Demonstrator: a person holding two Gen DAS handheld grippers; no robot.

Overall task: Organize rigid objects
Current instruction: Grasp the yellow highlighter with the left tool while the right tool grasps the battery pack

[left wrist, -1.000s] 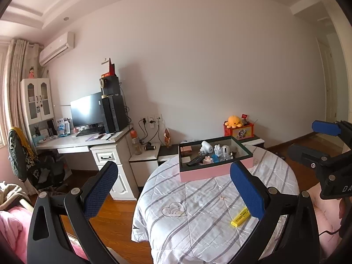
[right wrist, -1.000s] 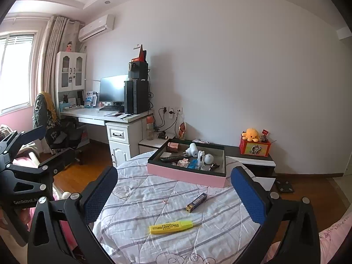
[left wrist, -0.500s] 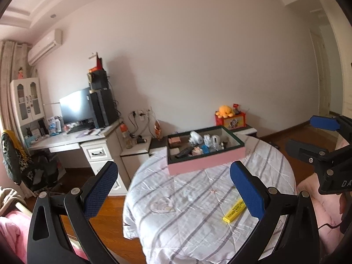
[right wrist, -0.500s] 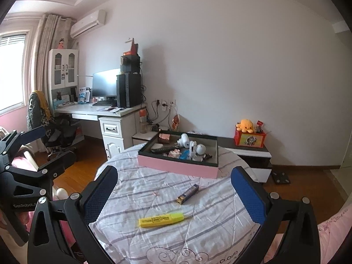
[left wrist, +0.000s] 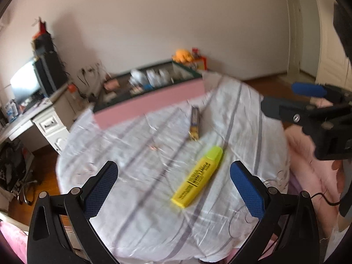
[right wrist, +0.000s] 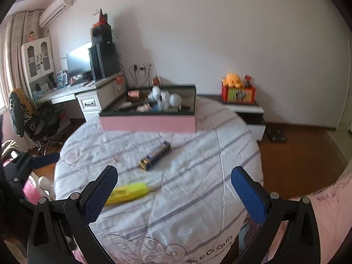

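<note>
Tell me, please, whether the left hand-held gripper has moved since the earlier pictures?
Yes: the left hand-held gripper has come forward and tilted down toward the yellow highlighter and pink box.

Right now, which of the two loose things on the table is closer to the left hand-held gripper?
The yellow highlighter. It lies just ahead of the left hand-held gripper, between its open fingers, while the dark battery lies farther off, toward the pink box.

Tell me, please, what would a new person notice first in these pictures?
Probably the yellow highlighter, lying flat on the striped tablecloth just ahead of the open left gripper. Beyond it lies a dark battery, and at the table's far edge stands the pink box full of small things.
</note>
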